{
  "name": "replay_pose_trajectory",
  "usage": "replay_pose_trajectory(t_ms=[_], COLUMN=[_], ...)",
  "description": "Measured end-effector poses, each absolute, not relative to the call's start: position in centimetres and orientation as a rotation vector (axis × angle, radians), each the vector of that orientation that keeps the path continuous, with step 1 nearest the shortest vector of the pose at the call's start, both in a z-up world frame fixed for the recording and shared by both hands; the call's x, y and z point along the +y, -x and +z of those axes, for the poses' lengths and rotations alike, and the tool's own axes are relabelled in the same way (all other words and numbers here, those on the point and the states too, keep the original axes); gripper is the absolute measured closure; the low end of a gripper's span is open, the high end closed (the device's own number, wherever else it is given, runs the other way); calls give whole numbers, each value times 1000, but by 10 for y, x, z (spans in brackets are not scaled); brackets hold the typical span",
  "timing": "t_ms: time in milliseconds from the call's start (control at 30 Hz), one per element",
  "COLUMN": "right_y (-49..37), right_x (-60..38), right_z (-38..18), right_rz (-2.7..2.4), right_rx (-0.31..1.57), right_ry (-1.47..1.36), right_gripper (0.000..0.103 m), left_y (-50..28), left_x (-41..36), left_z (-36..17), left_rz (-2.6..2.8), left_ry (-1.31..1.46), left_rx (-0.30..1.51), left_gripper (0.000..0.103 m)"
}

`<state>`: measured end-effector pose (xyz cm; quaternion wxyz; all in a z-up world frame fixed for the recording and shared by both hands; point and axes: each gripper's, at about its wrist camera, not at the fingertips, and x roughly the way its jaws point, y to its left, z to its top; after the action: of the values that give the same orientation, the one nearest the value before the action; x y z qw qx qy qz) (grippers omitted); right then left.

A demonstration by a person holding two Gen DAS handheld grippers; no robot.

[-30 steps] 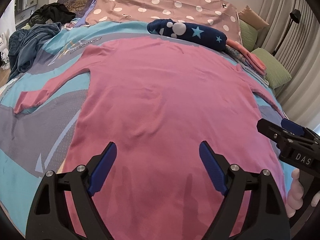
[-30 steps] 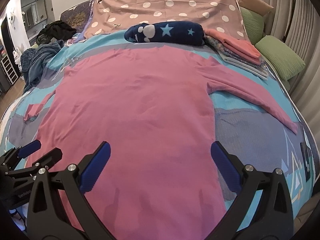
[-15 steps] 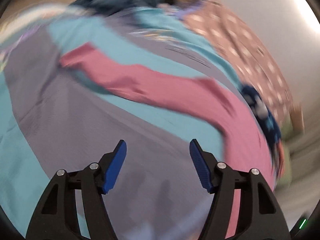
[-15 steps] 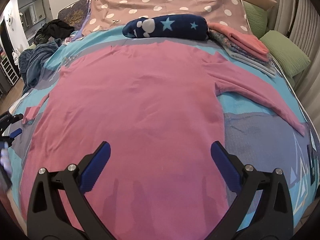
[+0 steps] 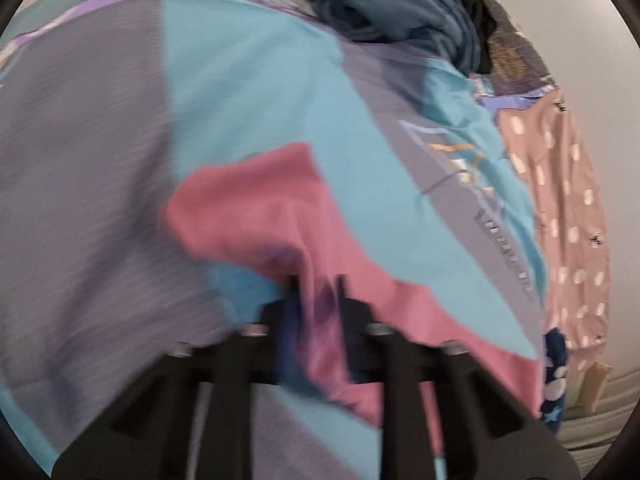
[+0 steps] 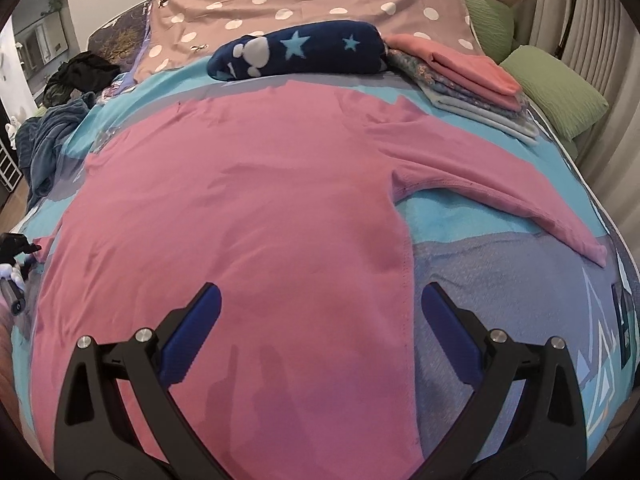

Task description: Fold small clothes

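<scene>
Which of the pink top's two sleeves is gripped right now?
The sleeve pinched by the left gripper; the other sleeve lies flat and untouched near the folded stack.

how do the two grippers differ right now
The left gripper is shut on the pink top's left sleeve, its jaws having just closed with the cloth between them; the right gripper stands wide open, holding nothing, over the top's body. The left view is blurred; the right is sharp. Both have blue pads.
</scene>
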<state>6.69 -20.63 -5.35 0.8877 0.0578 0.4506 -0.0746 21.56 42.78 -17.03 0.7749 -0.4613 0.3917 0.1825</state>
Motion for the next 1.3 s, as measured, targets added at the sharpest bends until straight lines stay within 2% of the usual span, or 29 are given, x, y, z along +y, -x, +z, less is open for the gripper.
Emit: replay_pose_trajectory(t_ms=[100,267,333,467,500,600,700,867,900,1033,1167,1300], right_y=[-72,-75,-75,-73,-73,-68,-63,-76,-81,-122,-178,-231], right_x=[-210,-214,-215,-218,-218,-223,-229,-235,-234,-223,-223,-217], right_z=[-58,-59,-58,-58,-58,-56,-52,-40,-38,-35,-48,-63], right_rz=[-164,-152,-150,-148,-149,-155,-164,-92,-54,205,357,347], right_rx=[951,943,942,941,942,937,926,911,912,933,1008,1087], right_ry=[-131,-146,-153,-158,-162,-169,-160,-176,-194,-319,-517,-522], right_gripper=[2,2,2,2,2,2,2,2,4,30,33,33], left_y=[-229,-242,-237,-212,-208,-187,-172,-164,-165,-174,-184,-191], left_x=[412,321,252,119,92,15,-25,3,11,27,27,13], left_z=[-144,-55,-9,34,34,18,-13,-40,-41,-48,-55,-64], left_rz=[343,91,-44,-328,-375,-432,-442,-391,-374,-326,-320,-341], left_ry=[898,638,461,215,156,-65,-191,-155,-152,-179,-199,-223], left_rx=[819,722,664,623,636,668,723,794,796,821,853,869], left_gripper=[99,99,99,98,95,47,46,45,44,44,44,44])
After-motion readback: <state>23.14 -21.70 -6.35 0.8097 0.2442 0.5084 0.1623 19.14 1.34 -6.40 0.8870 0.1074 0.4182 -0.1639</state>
